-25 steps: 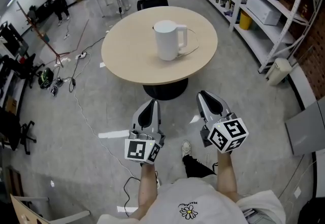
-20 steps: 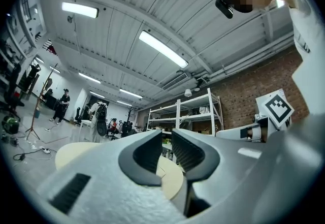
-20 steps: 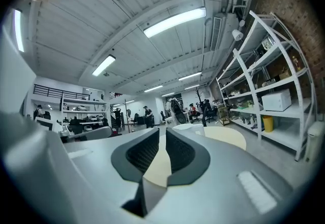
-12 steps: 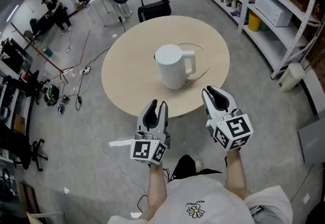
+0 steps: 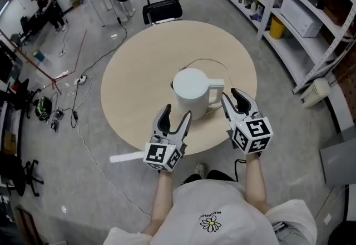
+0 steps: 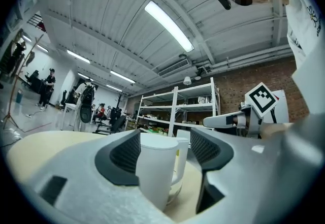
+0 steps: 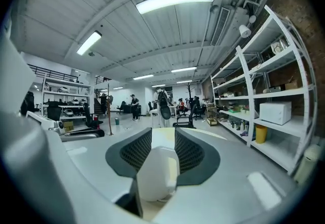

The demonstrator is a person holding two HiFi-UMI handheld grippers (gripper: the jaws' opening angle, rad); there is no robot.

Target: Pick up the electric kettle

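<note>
A white electric kettle [image 5: 191,89] stands upright near the front of the round beige table [image 5: 133,99], its handle [image 5: 217,93] pointing right. My left gripper [image 5: 175,116] hovers over the table edge just short of the kettle's near side. Its jaws have just been opening and stand open, with the kettle [image 6: 155,167] framed ahead between them and untouched. My right gripper [image 5: 234,99] is beside the handle, also open after just opening. The kettle [image 7: 158,174] shows ahead of the right gripper [image 7: 162,148], whose pads press on nothing. The left gripper [image 6: 166,152] is likewise empty.
A thin white cord [image 5: 203,62] loops on the table behind the kettle. A black office chair [image 5: 162,9] stands at the table's far side. Metal shelving [image 5: 300,10] with a yellow bin [image 5: 276,27] lines the right. Cables [image 5: 78,80] trail over the floor at left.
Both grippers have moved forward from over the floor to the table's near edge, beside the kettle. Their jaws, shut a second ago, now stand apart.
</note>
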